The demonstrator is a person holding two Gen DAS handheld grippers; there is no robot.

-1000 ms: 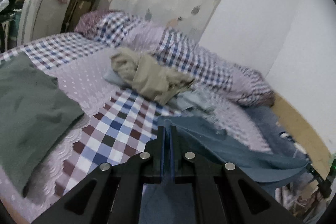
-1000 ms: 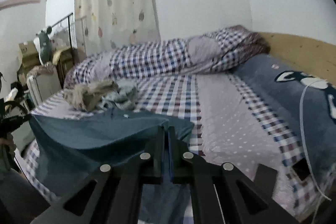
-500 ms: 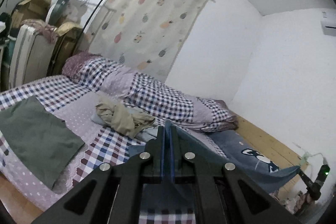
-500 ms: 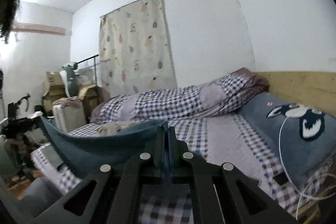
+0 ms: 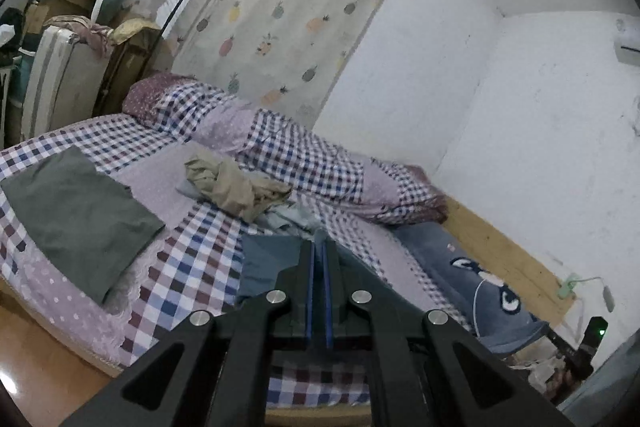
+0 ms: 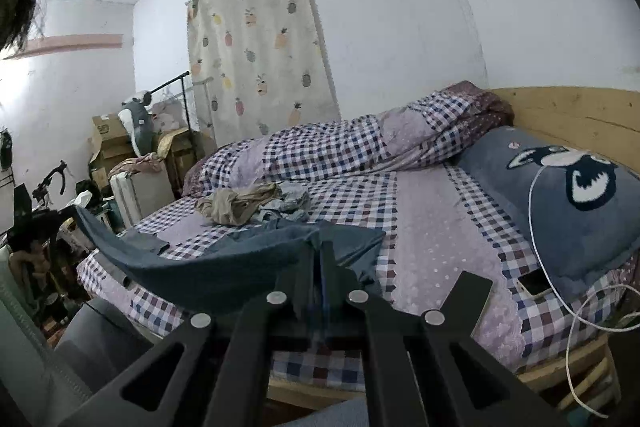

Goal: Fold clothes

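Left gripper (image 5: 319,247) and right gripper (image 6: 320,251): jaws closed, each pinching the top edge of a slate-blue cloth garment (image 6: 208,267). The garment hangs stretched between them above the near edge of the checked purple-and-white bedsheet (image 5: 192,267). Bare sheet lies beyond it, up to a crumpled beige-and-pale-blue clothes heap (image 5: 236,187). Folded grey-green garment (image 5: 80,215) flat at left. Rolled checked duvet (image 6: 352,147) along white wall; pineapple-print curtain (image 5: 288,11) behind.

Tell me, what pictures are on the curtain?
Little pineapples in pink, yellow, grey and orange on the cream curtain, clearest in the left wrist view.
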